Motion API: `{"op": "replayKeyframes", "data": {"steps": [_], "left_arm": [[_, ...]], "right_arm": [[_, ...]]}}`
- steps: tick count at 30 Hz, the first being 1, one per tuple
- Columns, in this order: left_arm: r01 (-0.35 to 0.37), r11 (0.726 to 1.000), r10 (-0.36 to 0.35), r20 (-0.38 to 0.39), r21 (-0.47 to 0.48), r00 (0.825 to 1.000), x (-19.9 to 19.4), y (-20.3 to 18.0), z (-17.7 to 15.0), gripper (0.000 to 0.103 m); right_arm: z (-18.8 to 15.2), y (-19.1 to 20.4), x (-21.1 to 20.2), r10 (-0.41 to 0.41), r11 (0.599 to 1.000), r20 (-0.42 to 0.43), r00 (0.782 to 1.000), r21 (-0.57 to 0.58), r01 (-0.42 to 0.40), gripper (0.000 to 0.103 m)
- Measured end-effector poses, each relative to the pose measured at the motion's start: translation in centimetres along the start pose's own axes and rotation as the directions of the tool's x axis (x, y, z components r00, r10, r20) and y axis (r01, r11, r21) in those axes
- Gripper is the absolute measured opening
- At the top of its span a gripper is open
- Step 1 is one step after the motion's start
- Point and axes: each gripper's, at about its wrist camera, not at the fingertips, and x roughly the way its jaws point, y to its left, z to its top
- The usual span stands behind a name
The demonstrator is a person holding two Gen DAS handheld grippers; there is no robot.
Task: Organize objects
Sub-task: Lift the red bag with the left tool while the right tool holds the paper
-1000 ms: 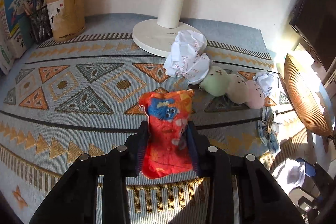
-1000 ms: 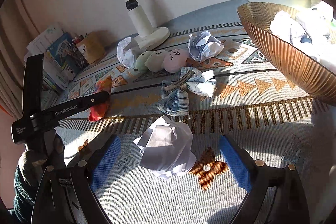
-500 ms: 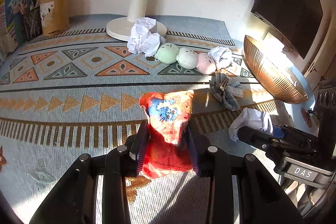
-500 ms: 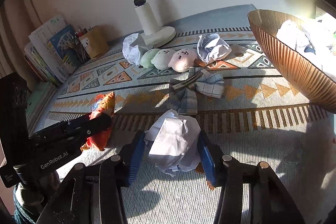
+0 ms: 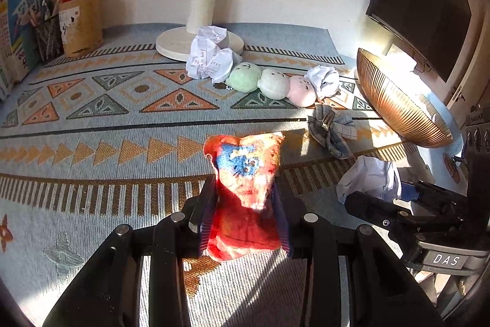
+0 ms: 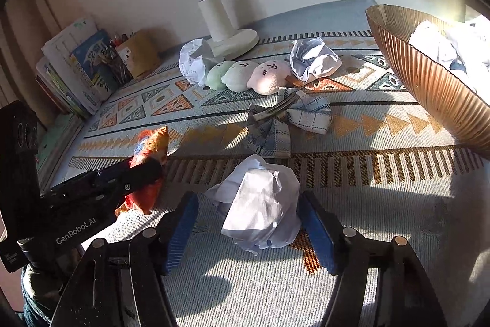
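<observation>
Two grippers low over the patterned mat (image 5: 92, 124): the left gripper (image 5: 243, 213) is clamped on the red-orange plush toy (image 5: 245, 198), held clear of the mat, while the right gripper (image 6: 249, 222) is opening around the crumpled paper ball (image 6: 260, 204), left pad clear, beside the ribbed bowl (image 6: 428, 81).

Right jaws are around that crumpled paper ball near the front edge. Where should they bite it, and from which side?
Grip the crumpled paper ball across its bulky white middle, coming from above and the near side as the right gripper now points. It lies loose on the woven mat, between the opening jaws, whose pads flank it. Avoid the thin folded flaps at its edges.
</observation>
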Motion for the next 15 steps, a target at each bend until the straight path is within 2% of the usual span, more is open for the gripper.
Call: {"op": "replayKeyframes", "data": {"steps": [4,8,15], "left_arm": [[-0.005,1.000,0.005,-0.004,0.003,1.000,0.06,-0.04,-0.03,0.033],[-0.006,1.000,0.006,-0.007,0.003,1.000,0.16,-0.01,-0.02,0.033],[-0.013,1.000,0.013,-0.018,0.009,1.000,0.42,-0.06,0.05,0.034]], "right_arm": [[-0.20,-0.18,-0.83,0.027,1.000,0.046,0.999,0.006,-0.027,0.049],[-0.20,0.66,-0.43,0.029,0.999,0.020,0.999,-0.034,-0.028,0.047],[-0.11,0.45,-0.26,0.037,0.999,0.008,0.999,-0.021,-0.037,0.047]]}}
